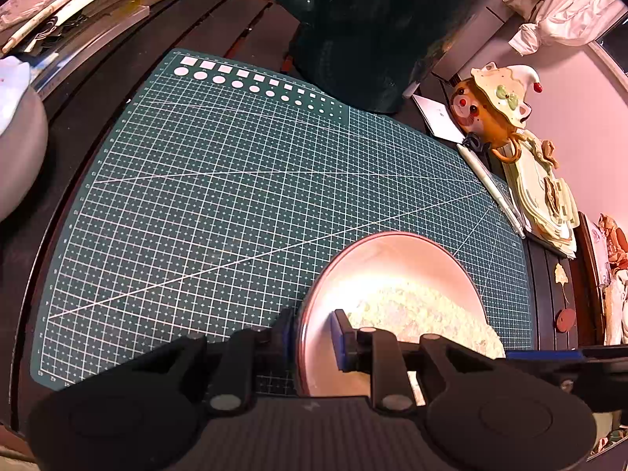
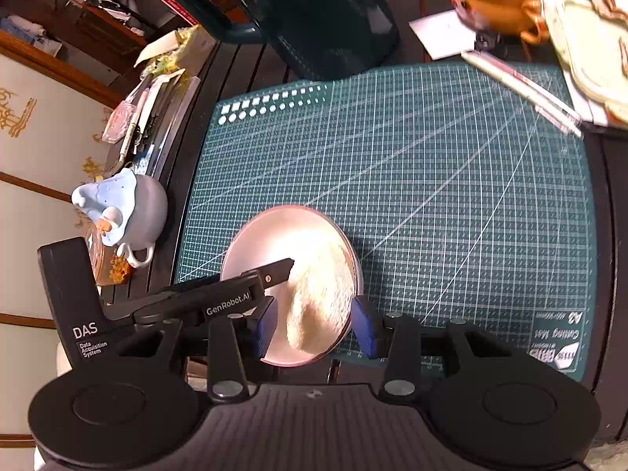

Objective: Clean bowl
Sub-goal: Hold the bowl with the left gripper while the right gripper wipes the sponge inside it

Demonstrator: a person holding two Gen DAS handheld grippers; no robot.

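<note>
Two grippers work one bowl (image 2: 274,235), which sits tilted at the near edge of the green cutting mat (image 2: 431,196) on the dark surface (image 1: 243,19). Left gripper (image 1: 318,333) has its fingers closed on the bowl's rim, one blue pad inside the wall, the other outside, prob. to keep the bowl propped up and steady so it can't slide or spin while being wiped. Right gripper (image 2: 316,327) comes in from the near side; its blue fingers stand apart w/ a pale, fluffy cloth or wad (image 2: 325,298) between them, pressed against the bowl's inner wall. Whether they actually pinch the wad or just bracket it, can't tell: its near end is hidden by the rim. From the left wrist view the wad covers the lower right part of the inside; the rest of the inner wall looks bare and glossy, strong glare, so no telling if residue is left. Judging by this, it's a wiping stage, how far along is unclear. Rest of the mat is bare; clutter stays off it: dark green jug (image 1: 373,27) at the far edge, a pen (image 1: 490,188) and bear-shaped ceramic pot (image 1: 490,106) along the right edge, a pale blue teapot (image 2: 129,212) off the left edge.
</note>
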